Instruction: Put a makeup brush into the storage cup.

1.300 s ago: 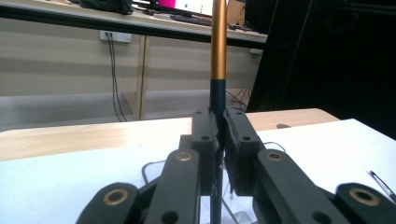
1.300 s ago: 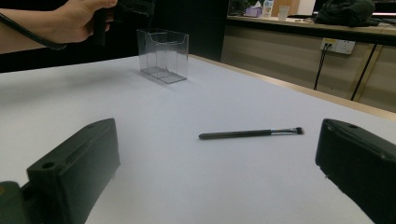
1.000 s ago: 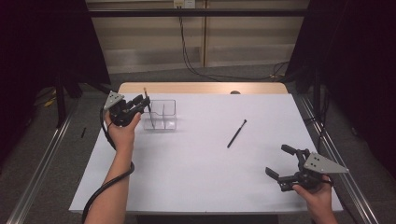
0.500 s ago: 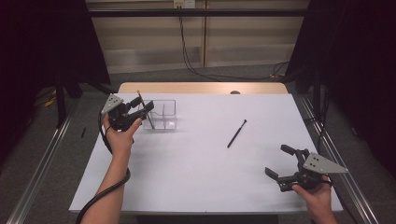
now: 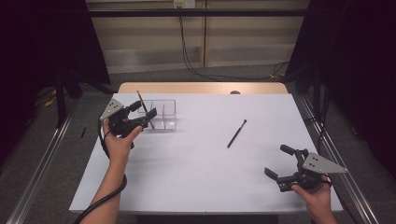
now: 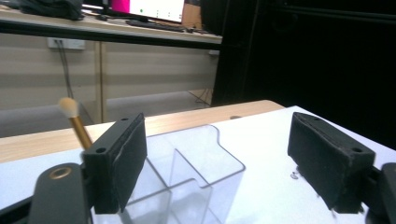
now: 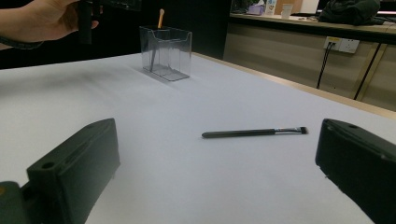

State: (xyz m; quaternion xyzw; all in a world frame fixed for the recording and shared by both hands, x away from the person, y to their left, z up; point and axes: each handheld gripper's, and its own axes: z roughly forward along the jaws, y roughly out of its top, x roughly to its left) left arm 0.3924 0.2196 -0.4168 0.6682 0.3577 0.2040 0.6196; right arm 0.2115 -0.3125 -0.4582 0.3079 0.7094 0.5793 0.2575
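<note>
High view: one brush is stood in the organizer, released by the just-opened left gripper; the second brush remains untouched, the right gripper spread empty.

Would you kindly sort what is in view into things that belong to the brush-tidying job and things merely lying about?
Job: clear organizer; gold-handled brush standing in it; black brush lying on the table; left gripper.
Lying about: wall cables; dark knob.
</note>
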